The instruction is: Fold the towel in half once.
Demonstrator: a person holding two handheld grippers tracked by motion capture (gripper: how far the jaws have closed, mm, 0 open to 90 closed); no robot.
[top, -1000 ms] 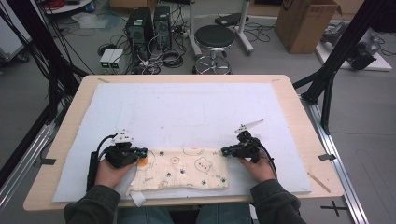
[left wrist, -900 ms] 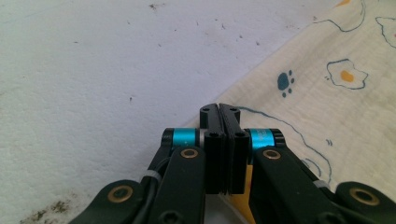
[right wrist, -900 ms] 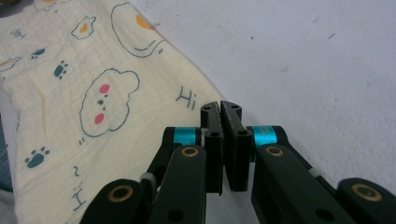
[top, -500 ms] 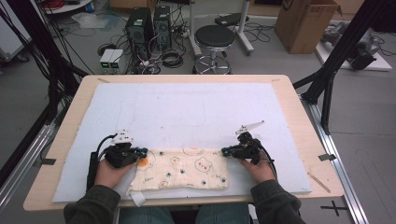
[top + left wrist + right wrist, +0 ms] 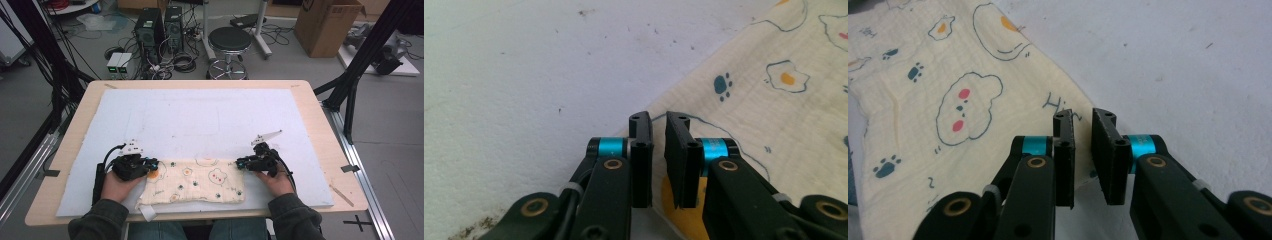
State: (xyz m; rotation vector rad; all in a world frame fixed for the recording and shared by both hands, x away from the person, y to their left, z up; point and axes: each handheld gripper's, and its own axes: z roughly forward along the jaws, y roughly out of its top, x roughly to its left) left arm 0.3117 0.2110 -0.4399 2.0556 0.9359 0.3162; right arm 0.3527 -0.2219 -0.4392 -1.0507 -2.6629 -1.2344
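Across the wooden worktop (image 5: pixel 320 107) lies a white foam mat (image 5: pixel 200 120) that covers nearly all of it, leaving a bare wood margin along every edge. At the mat's near edge, about midway between the worktop's two near corners, a cream cloth (image 5: pixel 200 182) printed with fried eggs, bear faces and paw marks lies folded into a long flat strip, its length running along that near edge. A small white tag hangs from its near left corner, past the edge of the mat.

The person's two forearms come in over the near edge of the worktop, one to each end of the cloth. The left tool (image 5: pixel 150 164) sits at the cloth's left end, at its far corner; in the left gripper view its jaws (image 5: pixel 658 131) have just been opening and now stand a narrow gap apart, released, with the cloth's edge lying flat on the mat below and beyond them and no fabric pinched between the pads. The right tool (image 5: pixel 241 163) sits at the cloth's right end, also at the far corner; in the right gripper view its jaws (image 5: pixel 1083 129) have likewise just been opening and stand slightly parted, released, over the cloth's corner, near the small blue lettering printed there.
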